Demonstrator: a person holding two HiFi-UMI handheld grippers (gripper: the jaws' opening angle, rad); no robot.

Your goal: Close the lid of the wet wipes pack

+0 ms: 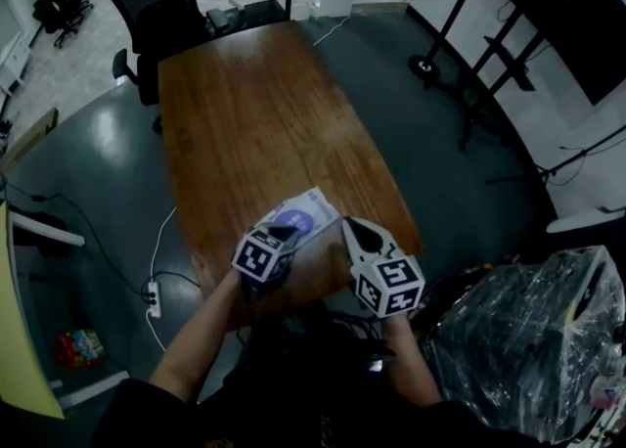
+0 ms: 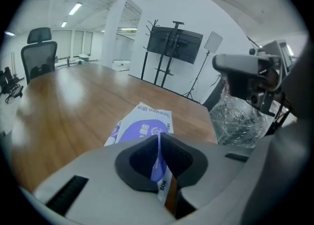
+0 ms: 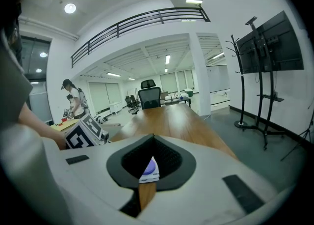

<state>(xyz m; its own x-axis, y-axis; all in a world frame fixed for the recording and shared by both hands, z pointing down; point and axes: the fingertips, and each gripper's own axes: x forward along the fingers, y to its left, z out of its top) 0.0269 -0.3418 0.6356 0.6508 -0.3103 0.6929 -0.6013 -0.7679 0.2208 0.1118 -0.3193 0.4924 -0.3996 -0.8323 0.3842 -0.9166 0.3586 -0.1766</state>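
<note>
Left claw point(image 2: 158, 138), lower center, is clenching pack point(image 2: 146, 126) by its edge; right claw point(image 3: 153, 140) is hovering shut alongside; tugging risks sliding it off counter point(image 2: 73, 101).

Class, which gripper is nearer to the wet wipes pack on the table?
Left. The left gripper is over the near end of the wet wipes pack; the right gripper sits just beside its right edge.
</note>
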